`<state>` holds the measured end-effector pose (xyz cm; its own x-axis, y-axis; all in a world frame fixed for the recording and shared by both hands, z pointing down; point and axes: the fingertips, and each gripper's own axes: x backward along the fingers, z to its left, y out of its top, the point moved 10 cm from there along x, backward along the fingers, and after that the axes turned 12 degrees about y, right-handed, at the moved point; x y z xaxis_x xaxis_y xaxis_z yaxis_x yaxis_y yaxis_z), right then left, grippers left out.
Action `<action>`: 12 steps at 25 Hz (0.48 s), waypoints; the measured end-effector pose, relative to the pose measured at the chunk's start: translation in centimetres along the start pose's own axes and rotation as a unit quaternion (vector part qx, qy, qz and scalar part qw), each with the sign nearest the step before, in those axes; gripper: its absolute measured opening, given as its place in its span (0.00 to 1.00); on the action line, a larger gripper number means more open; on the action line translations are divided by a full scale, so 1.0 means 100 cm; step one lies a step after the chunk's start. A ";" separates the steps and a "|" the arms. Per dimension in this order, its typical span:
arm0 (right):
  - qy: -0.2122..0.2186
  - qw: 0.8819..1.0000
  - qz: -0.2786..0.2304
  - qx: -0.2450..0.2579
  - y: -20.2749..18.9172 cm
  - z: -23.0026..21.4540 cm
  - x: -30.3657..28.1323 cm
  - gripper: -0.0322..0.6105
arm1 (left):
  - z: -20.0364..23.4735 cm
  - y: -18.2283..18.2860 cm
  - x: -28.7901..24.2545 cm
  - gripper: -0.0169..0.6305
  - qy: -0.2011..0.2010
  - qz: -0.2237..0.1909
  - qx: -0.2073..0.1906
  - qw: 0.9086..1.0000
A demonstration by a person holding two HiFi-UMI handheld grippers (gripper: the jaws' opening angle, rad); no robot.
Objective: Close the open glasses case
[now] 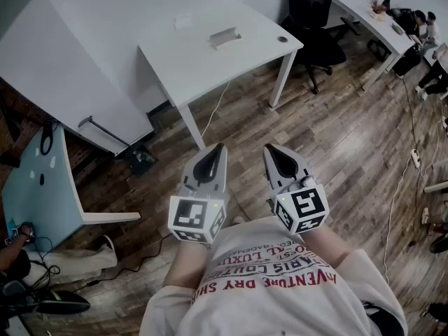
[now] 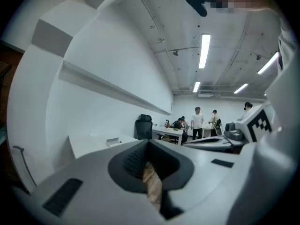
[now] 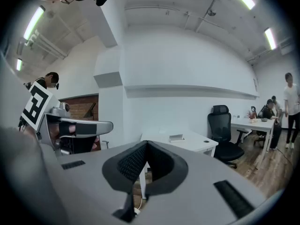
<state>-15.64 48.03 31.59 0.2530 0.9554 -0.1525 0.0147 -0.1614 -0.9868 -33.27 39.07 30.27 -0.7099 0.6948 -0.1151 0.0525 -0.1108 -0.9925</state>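
Head view, L gripper (image 1: pixel 217 150), R gripper (image 1: pixel 271 150), jaws together, case (image 1: pixel 225 37) afar

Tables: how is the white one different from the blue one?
The white table stands straight ahead and holds the glasses case. The blue table is off to the left, with small dark bits on it. Both stand on the wood floor.

An open-plan office: white rectangular desks (image 1: pixel 210 54), black mesh swivel chair (image 1: pixel 313 12), wood-plank floor (image 1: pixel 350 145), ceiling strip lights (image 2: pixel 205 50).
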 end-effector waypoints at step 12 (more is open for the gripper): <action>0.004 1.000 0.009 -0.024 -0.001 -0.009 -0.012 0.07 | 0.009 -0.002 -0.010 0.02 0.005 0.013 0.006 1.000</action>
<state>-15.07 46.72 31.94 0.2609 0.9503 -0.1699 0.0567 -0.1907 -0.9800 -33.19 37.81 30.61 -0.7015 0.6984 -0.1422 0.0629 -0.1380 -0.9884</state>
